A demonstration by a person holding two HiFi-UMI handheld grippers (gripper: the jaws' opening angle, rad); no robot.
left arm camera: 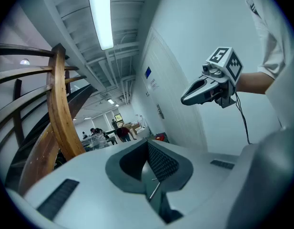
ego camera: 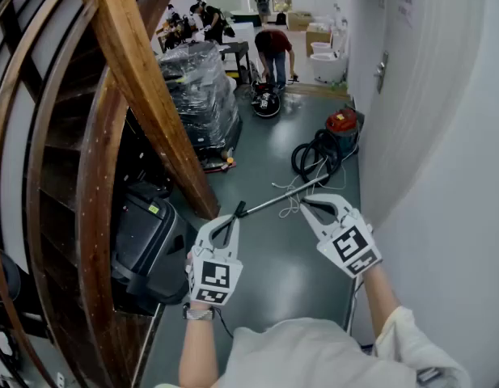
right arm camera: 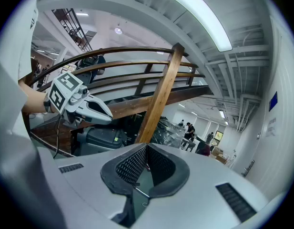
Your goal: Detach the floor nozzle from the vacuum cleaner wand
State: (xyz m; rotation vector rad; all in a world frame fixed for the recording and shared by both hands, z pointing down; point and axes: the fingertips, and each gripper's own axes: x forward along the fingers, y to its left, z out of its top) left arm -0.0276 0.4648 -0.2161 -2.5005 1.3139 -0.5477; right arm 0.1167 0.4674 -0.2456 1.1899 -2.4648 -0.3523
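Head view is showing the left gripper [ego camera: 231, 220] and right gripper [ego camera: 308, 205] low in the frame, both squeezing shut on nothing; just past them the wand [ego camera: 281, 194] is lying on the floor [ego camera: 273, 136], slanting up-right toward the red vacuum cleaner [ego camera: 343, 124]; its dark end [ego camera: 240, 209], maybe the floor nozzle, is sitting nearest the left gripper.

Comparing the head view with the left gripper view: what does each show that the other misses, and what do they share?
Head view only: the black hose and the metal wand lying on the floor. Left gripper view only: the ceiling light, and a close look at the left gripper, jaws shut with nothing between them. Both: the right gripper, the slanted wooden beam, the person in a red top at the far end, and the red vacuum cleaner, only a small patch in the gripper view.
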